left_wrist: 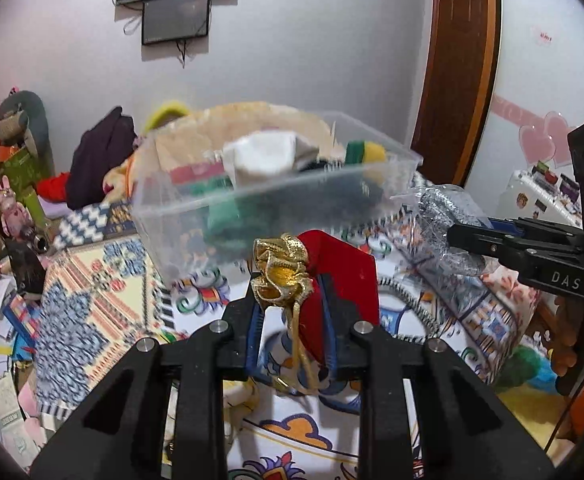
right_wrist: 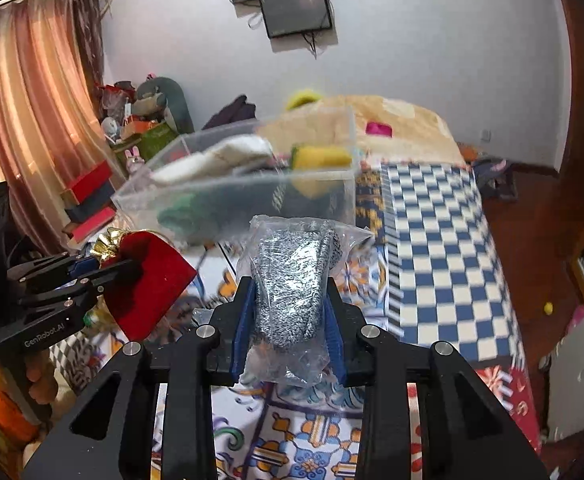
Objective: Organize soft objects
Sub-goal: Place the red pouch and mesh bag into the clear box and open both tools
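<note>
In the left wrist view, low in the centre of the frame, the left gripper [left_wrist: 292,300] has its jaws closed on a red velvet pouch [left_wrist: 343,276] gathered at the neck by a gold ribbon [left_wrist: 282,272], with gold cords trailing down between the jaws. The pouch looks light and limp, so a pinch near the gathered neck should hold best, while the ribbon and cords could snag. In the right wrist view, the right gripper [right_wrist: 290,312] has its jaws clamped on a bagged grey knit item [right_wrist: 292,284] at centre frame. It looks soft and compressible, and the thin crinkled plastic is probably slippery, so the grip should squeeze the fabric itself, not loose film. Beyond both, at mid-frame, a clear plastic bin [left_wrist: 180,216] already holds a white cloth [left_wrist: 260,156], a green piece and a yellow-and-green sponge [left_wrist: 367,150]. It sits on the patterned bedspread [left_wrist: 104,280], a checkered cover [right_wrist: 443,248] stretching right.
</note>
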`<state>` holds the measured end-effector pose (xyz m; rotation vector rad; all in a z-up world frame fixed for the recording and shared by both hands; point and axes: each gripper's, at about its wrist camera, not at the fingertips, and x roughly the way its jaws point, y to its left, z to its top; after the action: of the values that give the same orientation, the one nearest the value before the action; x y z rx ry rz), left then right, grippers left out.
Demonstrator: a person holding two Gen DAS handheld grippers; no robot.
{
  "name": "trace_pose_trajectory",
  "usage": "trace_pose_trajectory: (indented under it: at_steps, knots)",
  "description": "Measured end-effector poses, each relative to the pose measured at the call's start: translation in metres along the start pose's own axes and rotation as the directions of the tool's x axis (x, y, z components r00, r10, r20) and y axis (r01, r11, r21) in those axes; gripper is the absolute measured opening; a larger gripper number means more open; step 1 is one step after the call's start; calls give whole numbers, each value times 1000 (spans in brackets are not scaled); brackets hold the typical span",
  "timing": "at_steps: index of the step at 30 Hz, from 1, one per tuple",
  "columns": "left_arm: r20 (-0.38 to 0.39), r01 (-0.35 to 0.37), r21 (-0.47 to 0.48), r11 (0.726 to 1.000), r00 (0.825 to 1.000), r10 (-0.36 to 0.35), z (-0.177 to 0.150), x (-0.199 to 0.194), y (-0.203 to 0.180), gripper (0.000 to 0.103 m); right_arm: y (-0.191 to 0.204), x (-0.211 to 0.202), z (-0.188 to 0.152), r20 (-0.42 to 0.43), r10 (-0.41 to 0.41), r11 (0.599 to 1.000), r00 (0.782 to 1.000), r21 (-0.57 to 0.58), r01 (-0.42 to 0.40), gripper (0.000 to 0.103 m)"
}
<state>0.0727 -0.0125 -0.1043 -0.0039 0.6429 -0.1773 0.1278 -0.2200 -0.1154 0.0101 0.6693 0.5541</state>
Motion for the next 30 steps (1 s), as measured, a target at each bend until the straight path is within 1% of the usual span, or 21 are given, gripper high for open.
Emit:
trace_pose_trajectory:
  at_steps: [5, 9, 13, 16, 19, 24, 30]
  knots:
    - [81, -28, -11, 1000, 996, 28, 23, -20, 6, 25, 13, -7, 20, 57, 4, 999, 998, -49, -2, 30]
    - [152, -60, -20, 998, 986, 63, 45, -32, 15, 25, 19, -8, 39, 109, 12, 998, 994, -64, -5, 30]
    - [216, -101, -25, 995, 971, 104, 68, -38, 24, 25, 24, -3, 55, 145, 9, 996, 989, -85, 4, 30]
    - [234, -113, -51, 992, 965, 122, 80, -33, 35, 25, 26, 4, 67, 164, 6, 996, 986, -86, 8, 30]
    - [230, -131, -75, 989, 962, 145, 88, -23, 46, 25, 26, 9, 77, 179, 11, 996, 984, -87, 5, 30]
    - [188, -171, -78, 982, 965, 182, 92, 3, 54, 25, 31, 21, 88, 183, 10, 995, 983, -98, 8, 30]
    - [120, -191, -66, 979, 973, 198, 86, 30, 57, 25, 36, 44, 93, 140, 3, 993, 990, -117, 14, 30]
